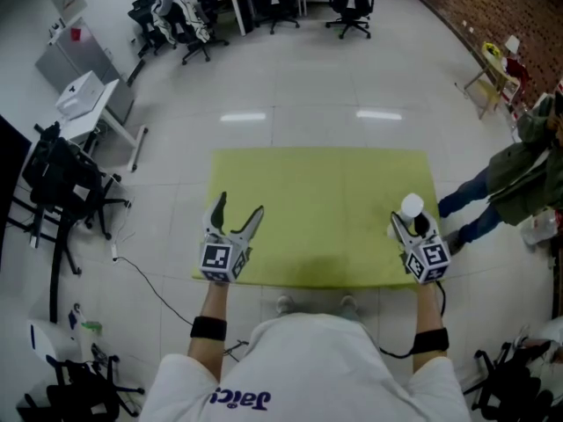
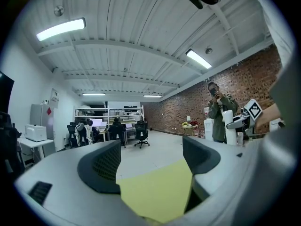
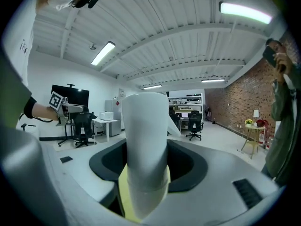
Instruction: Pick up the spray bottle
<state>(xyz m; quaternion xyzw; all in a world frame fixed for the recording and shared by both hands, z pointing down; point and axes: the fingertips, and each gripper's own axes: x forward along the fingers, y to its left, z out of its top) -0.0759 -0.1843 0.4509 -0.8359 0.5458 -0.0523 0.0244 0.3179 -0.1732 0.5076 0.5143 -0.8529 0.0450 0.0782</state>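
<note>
Yellow table (image 1: 321, 200) below — right gripper (image 1: 409, 229) clamps the spray bottle (image 3: 145, 140), its base hidden; left gripper (image 1: 239, 204) gapes empty.

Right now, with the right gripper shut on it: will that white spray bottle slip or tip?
That spray bottle looks smooth, round plastic, so it may twist or slide in the right gripper. Tall and narrow, so probably tippy once stood on the yellow table. Likely light; fill level not visible.

Bright, even light from ceiling strip lights (image 2: 61, 28); wide-angle edges bulge, corners dark.
</note>
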